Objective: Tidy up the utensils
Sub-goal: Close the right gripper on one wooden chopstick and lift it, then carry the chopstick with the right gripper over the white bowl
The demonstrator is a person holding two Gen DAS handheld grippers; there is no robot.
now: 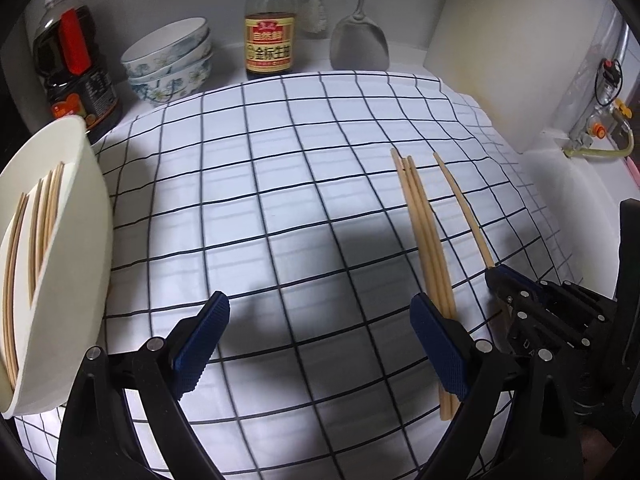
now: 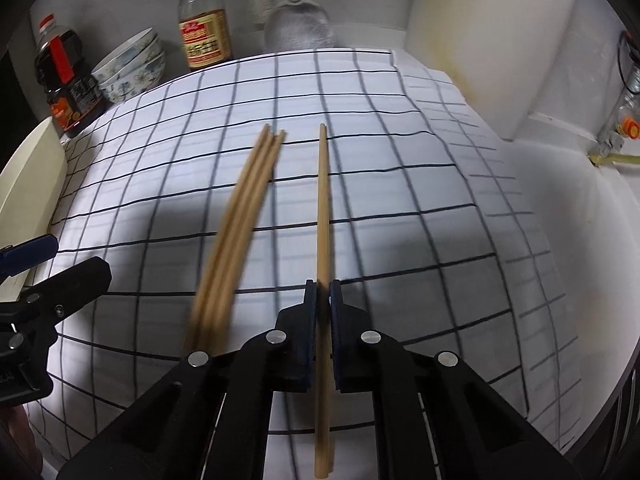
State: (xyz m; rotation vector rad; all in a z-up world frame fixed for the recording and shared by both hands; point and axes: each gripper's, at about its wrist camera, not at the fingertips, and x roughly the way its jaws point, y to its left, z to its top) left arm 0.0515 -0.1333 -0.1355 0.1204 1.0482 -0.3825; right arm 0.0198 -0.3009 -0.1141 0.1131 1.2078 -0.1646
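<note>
Wooden chopsticks lie on a white checked cloth [image 1: 280,184]. A bundle of three chopsticks [image 1: 424,232] lies right of centre in the left wrist view; it also shows in the right wrist view [image 2: 240,220]. My right gripper [image 2: 323,292] is shut on a single chopstick [image 2: 322,208], which also shows in the left wrist view [image 1: 460,204]. My left gripper [image 1: 320,316] is open and empty above the cloth, its right finger [image 1: 436,340] beside the bundle. A cream tray [image 1: 76,248] at the left holds several chopsticks [image 1: 40,220].
At the back stand a dark sauce jug [image 1: 72,60], stacked floral bowls [image 1: 170,60], a soy sauce bottle [image 1: 269,36], a hanging brush [image 1: 314,8] and a metal spatula [image 1: 360,40]. A white wall panel [image 1: 500,60] and a gas valve [image 1: 600,128] are at the right.
</note>
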